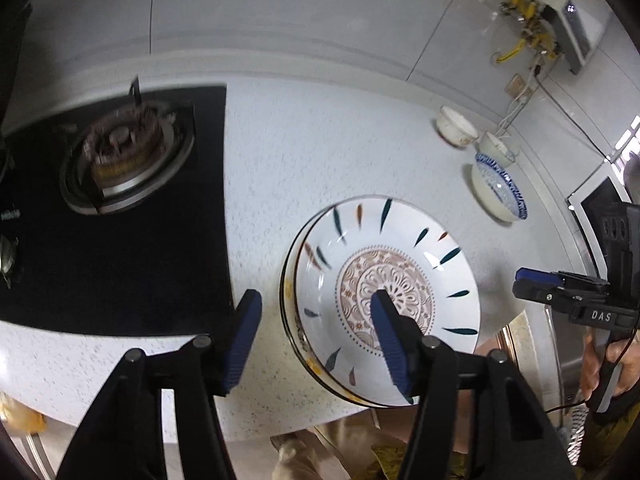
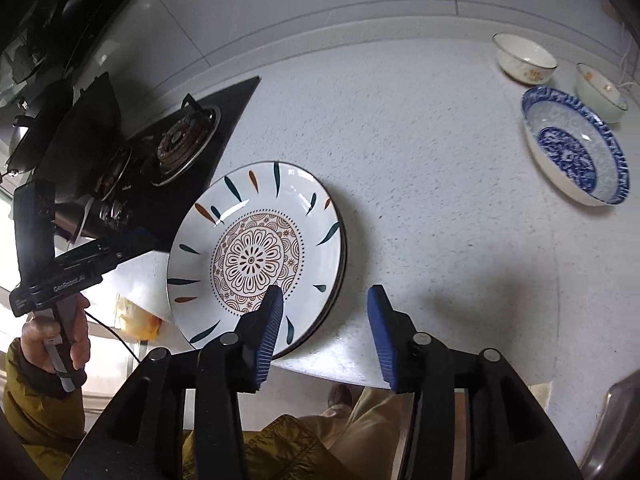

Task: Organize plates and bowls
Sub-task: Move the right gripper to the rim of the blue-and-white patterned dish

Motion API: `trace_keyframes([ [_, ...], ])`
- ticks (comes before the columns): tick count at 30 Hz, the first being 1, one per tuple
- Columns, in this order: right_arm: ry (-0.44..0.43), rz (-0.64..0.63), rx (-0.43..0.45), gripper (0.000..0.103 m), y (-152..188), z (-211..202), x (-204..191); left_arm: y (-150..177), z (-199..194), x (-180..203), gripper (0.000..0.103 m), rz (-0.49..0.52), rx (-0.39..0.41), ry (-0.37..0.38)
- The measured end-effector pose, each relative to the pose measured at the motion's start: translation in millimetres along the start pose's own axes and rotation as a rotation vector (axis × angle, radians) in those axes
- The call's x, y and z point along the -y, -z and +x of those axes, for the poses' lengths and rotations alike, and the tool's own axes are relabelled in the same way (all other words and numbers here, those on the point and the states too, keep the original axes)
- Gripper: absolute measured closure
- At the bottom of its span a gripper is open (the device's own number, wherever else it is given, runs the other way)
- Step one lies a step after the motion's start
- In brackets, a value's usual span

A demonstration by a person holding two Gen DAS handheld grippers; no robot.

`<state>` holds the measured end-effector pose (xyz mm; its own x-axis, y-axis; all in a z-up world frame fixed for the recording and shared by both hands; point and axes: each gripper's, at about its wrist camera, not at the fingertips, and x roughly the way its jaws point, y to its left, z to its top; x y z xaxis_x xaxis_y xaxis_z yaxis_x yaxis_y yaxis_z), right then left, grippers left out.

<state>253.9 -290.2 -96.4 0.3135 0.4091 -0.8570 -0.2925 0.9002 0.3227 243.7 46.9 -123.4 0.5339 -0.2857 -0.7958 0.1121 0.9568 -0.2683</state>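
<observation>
A white plate with a brown mandala centre and teal and orange strokes [image 1: 400,248] [image 2: 256,256] lies on top of another plate, whose rim [image 1: 289,304] shows beneath it, near the counter's front edge. My left gripper [image 1: 316,300] is open above the stack's left rim and holds nothing. My right gripper [image 2: 326,292] is open above the stack's right rim, also holding nothing. Each gripper shows in the other's view, the right gripper [image 1: 536,284] and the left gripper [image 2: 120,244]. Far right stand a blue-and-white bowl [image 1: 500,188] [image 2: 576,156], a white floral bowl [image 1: 456,126] [image 2: 524,58] and a small bowl [image 1: 496,146] [image 2: 600,92].
A black gas stove [image 1: 120,160] [image 2: 180,148] fills the counter's left part. The white speckled counter [image 1: 320,140] [image 2: 420,140] runs to a tiled wall behind. A water heater with yellow pipes [image 1: 560,24] hangs at the right. A metal sink edge [image 2: 616,420] is at the lower right.
</observation>
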Motion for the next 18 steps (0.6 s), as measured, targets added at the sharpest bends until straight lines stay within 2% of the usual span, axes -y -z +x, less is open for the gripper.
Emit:
trace_keyframes([
  [5,0.048,0.013,0.071,0.055,12,-24,8,5,-26,18,0.039,0.121,0.125,-0.006],
  [8,0.062,0.044,0.105,0.05,20,-38,19,7,-30,27,0.039,0.144,0.1,0.05],
  [10,0.076,0.072,0.121,0.05,26,-46,31,5,-32,32,0.039,0.133,0.106,0.06],
  [13,0.094,0.106,0.142,0.049,31,-57,51,3,-31,50,0.039,0.151,0.118,0.03],
  [16,0.105,0.134,0.154,0.049,30,-64,72,1,-27,74,0.039,0.164,0.124,-0.052],
  [18,0.109,0.161,0.16,0.049,27,-70,91,-4,-20,86,0.039,0.16,0.116,-0.055],
])
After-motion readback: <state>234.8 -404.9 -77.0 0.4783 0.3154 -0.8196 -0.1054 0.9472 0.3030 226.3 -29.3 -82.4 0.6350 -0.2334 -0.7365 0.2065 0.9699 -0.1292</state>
